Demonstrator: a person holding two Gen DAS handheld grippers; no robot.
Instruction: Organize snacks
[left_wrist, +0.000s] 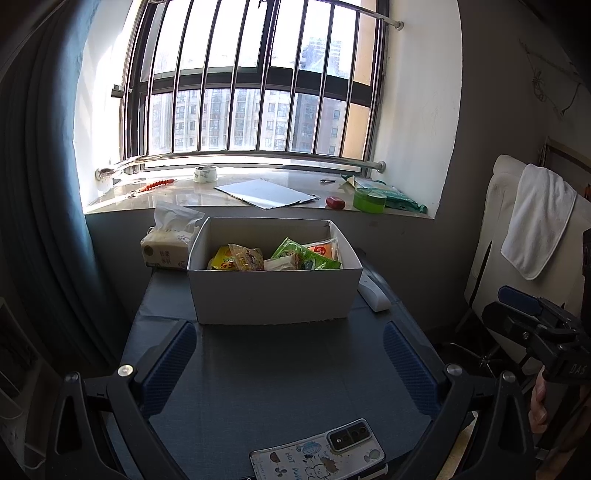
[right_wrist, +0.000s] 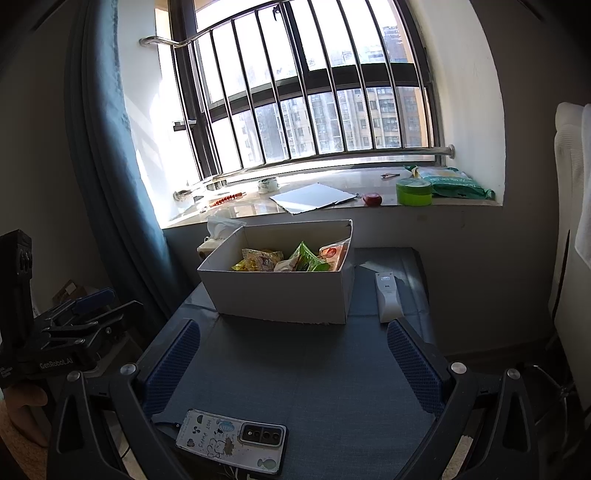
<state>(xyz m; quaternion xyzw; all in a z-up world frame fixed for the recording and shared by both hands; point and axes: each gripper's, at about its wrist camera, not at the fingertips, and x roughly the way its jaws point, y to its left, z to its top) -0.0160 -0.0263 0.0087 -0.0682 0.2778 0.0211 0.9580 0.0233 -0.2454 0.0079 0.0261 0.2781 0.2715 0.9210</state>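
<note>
1. Snacks all sit inside the white box at the far-middle of the table: yellow pack on the left, green pack in the middle, orange one at the far right. No loose snack visible on the table.
2. Left gripper: released, jaws spread wide, nothing between them; held back at the near edge, well apart from the box.
3. Right gripper: same, jaws apart and empty, also pulled back near.
4. Other stuff: phone at the near edge, remote just right of the box, tissue pack at its far-left corner.
5. Step, judged: either the packing is done or sorting inside the box is about to start; can't tell which.
6. Next move, if any: reach fwd over the near wall, come down from above, pinch one pack by its edge. Packs overlap, so a neighbour may lift too.
</note>
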